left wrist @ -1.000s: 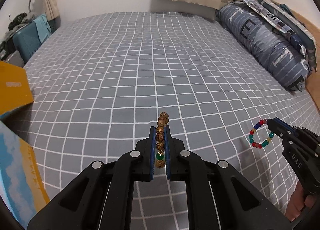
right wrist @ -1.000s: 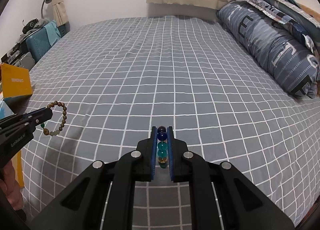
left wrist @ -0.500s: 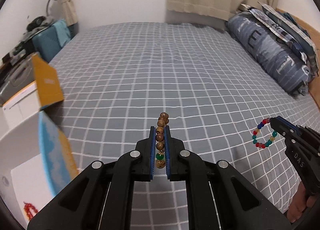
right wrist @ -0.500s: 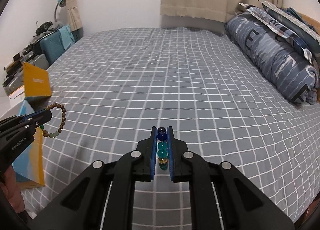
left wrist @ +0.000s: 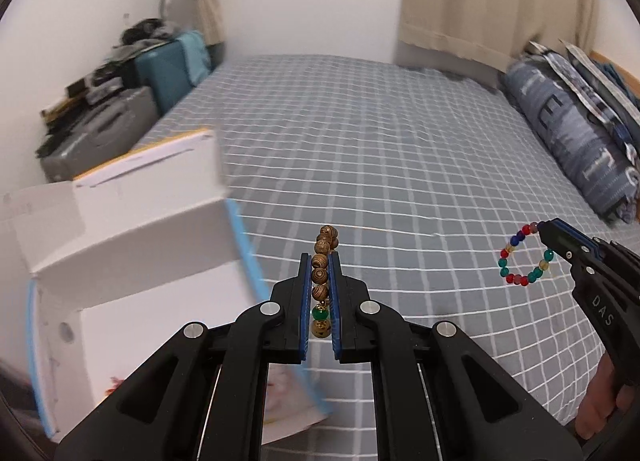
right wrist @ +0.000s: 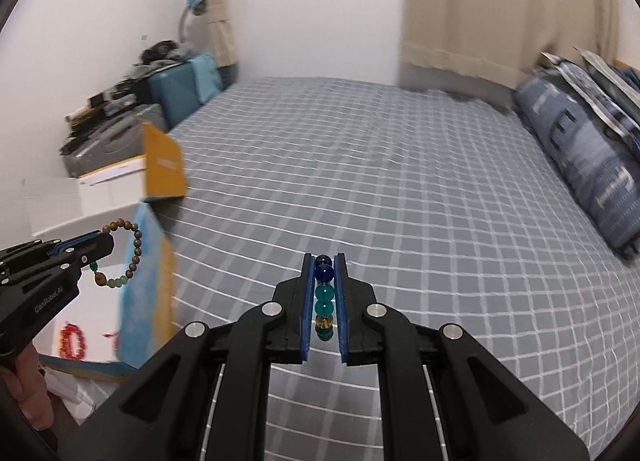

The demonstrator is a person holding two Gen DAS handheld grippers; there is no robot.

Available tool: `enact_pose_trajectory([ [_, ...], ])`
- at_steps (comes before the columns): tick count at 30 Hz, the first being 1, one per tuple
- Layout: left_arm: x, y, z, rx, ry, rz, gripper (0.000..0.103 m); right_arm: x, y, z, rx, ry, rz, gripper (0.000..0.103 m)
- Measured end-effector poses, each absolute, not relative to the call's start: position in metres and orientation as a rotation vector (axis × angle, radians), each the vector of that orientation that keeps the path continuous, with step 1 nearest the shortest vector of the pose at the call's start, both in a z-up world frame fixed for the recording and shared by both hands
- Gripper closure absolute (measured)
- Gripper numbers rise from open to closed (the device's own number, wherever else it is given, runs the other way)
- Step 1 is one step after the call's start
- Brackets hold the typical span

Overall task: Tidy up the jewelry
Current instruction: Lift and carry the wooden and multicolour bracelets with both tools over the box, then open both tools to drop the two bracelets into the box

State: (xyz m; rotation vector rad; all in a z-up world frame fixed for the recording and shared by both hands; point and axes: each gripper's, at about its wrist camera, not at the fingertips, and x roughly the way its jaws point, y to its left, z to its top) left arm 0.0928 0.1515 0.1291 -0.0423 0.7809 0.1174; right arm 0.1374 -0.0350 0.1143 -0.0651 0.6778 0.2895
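My left gripper (left wrist: 320,261) is shut on a brown wooden bead bracelet (left wrist: 322,261) with a green bead, held in the air beside an open white box (left wrist: 132,245). In the right wrist view that gripper (right wrist: 106,243) and the wooden bracelet (right wrist: 128,257) hang over the box (right wrist: 100,197). My right gripper (right wrist: 323,261) is shut on a multicoloured glass bead bracelet (right wrist: 324,293); in the left wrist view it (left wrist: 544,227) holds the bracelet (left wrist: 526,255) as a ring above the bed. A red bracelet (right wrist: 72,341) lies inside the box.
A grey checked bed (left wrist: 380,149) fills the middle. A blue-grey pillow (left wrist: 576,137) lies along its right side. Suitcases and clutter (left wrist: 132,93) stand at the far left by the wall. The box has an orange flap (right wrist: 164,165) and a blue side panel (right wrist: 144,293).
Both views have swung left toward the box, which now looms large at the left. Both grippers still hold their bracelets; the left one now hangs over the open box.
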Motion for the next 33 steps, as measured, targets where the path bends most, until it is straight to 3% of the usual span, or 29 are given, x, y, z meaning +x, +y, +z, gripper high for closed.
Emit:
enact_pose_trajectory([
  [16,0.012,0.307,0.138,-0.156,0.78,0.396,0.096,0.095,0.146,0.143,-0.18,0.631,0.636,0.094],
  [33,0.004,0.38,0.043,-0.265,0.973,0.47,0.096,0.093,0.242,0.047,-0.324,0.81,0.7,0.094],
])
